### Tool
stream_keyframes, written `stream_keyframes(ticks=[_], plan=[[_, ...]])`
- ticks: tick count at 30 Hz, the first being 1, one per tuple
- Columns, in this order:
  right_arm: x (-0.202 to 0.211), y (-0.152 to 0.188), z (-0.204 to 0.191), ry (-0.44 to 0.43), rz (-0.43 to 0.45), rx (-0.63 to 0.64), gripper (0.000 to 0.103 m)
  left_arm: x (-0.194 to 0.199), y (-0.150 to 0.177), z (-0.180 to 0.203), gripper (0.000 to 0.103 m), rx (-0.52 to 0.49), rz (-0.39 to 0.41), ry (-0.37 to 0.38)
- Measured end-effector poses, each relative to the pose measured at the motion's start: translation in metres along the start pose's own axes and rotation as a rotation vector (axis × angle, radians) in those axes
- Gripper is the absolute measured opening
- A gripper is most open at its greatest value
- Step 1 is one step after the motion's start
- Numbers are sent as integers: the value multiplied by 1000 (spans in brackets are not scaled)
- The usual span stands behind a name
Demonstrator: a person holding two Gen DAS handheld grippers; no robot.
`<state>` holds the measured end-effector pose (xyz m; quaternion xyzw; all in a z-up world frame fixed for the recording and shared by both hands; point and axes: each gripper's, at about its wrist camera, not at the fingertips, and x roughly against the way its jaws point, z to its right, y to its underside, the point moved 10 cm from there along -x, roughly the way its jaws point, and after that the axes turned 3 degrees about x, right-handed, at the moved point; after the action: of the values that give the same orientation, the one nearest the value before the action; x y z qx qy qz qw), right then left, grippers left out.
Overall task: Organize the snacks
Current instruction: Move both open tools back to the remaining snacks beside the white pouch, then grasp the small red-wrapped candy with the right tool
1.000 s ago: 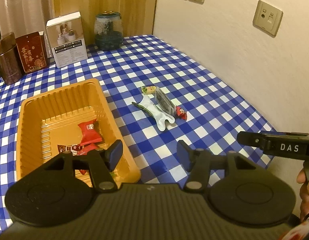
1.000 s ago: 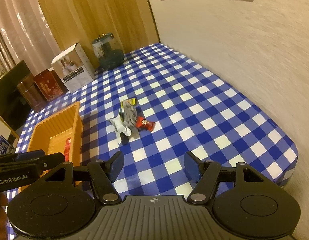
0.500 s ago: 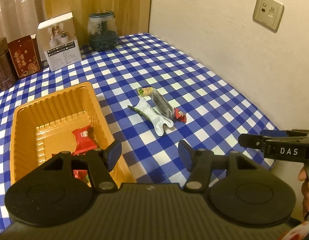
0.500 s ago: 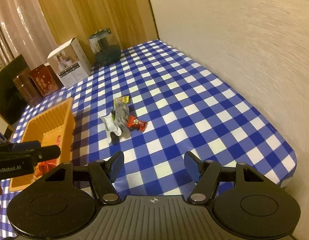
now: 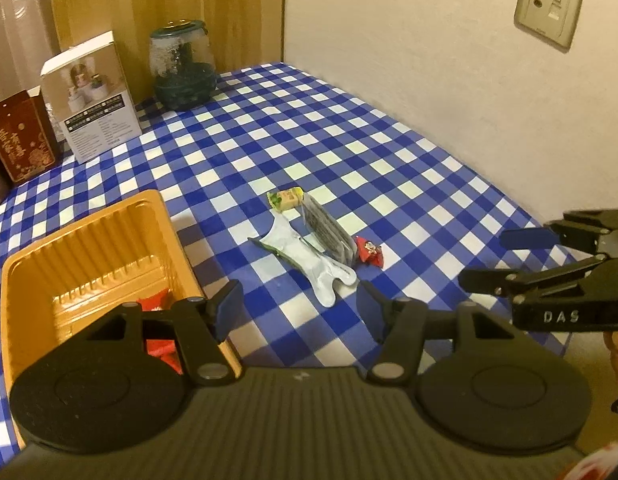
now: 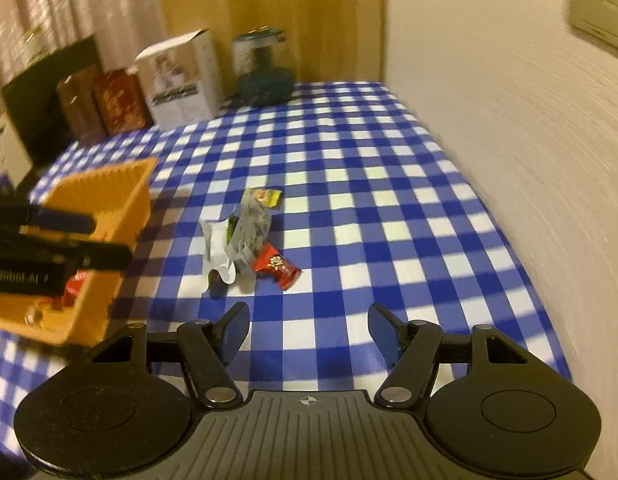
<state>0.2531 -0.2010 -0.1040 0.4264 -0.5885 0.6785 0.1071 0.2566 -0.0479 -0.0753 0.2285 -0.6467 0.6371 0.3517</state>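
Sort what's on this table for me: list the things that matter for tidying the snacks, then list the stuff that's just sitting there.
Part of the job:
- orange tray, red packets already in it
- white pouch
- grey packet
- red candy
- yellow candy

Just lying about:
- white box
- glass jar
- red tin
- checked tablecloth

One orange tray [image 5: 89, 240] sits on the counter [image 5: 389, 152]. Four loose snack packets lie beside it: one white [image 5: 309, 260], one grey [image 5: 329, 232], one yellow [image 5: 287, 198], one red [image 5: 369, 250]. Behind stand one jar [image 5: 183, 64] and one white box [image 5: 93, 96].
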Motion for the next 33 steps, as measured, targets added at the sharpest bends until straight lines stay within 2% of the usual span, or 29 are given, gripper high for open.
stream_keyframes(ticks=[3, 9, 11, 14, 22, 25, 33], plan=[[-16, -3, -4, 2, -8, 99, 66, -10, -4, 0, 59, -23, -8, -3], [-52, -4, -10, -55, -29, 225, 65, -30, -9, -3, 59, -48, -20, -5], [-63, -5, -11, -69, -31, 252, 58, -35, -10, -4, 59, -56, -21, -5], [-78, -7, -11, -73, -37, 295, 53, -42, -12, -7, 59, -61, -21, -5], [-109, -11, -19, -112, -44, 415, 47, -50, -15, -10, 59, -62, -11, 7], [-119, -13, -19, -116, -49, 422, 44, -50, -18, -11, 59, -56, -6, 9], [-123, -11, -23, -156, -57, 382, 18, -52, -21, -11, 59, -54, -7, 10]])
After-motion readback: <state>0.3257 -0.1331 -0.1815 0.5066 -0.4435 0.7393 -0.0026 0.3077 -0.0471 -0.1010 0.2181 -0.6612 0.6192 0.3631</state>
